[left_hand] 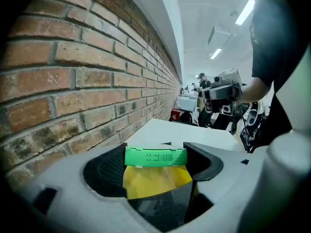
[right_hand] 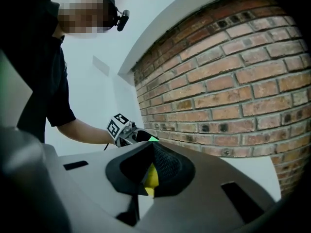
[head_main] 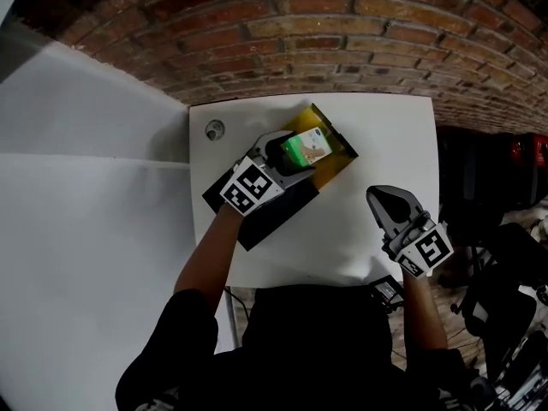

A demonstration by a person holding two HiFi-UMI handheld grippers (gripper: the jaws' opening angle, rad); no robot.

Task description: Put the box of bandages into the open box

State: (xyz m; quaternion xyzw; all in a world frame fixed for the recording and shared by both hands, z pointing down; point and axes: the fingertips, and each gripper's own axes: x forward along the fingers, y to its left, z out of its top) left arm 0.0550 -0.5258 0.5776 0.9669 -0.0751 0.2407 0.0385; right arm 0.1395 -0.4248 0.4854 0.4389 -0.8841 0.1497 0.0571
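The bandage box (head_main: 308, 147) is green and white, and my left gripper (head_main: 295, 154) is shut on it. It hangs over the open box (head_main: 338, 165), which is black outside and yellow inside and lies at the table's back middle. In the left gripper view the bandage box's green end (left_hand: 155, 157) spans the two jaws, with the open box's yellow inside (left_hand: 156, 181) just below. My right gripper (head_main: 378, 198) rests over the table's right front, well apart from both boxes. Its jaws are shut on nothing, and its own view shows the pads (right_hand: 163, 164) meeting.
A small round metal fitting (head_main: 214, 129) sits in the white table's (head_main: 385, 135) back left corner. A brick wall (head_main: 360, 32) runs right behind the table. Dark gear (head_main: 505, 255) crowds the floor at the right. A black device (head_main: 386, 289) hangs at the front edge.
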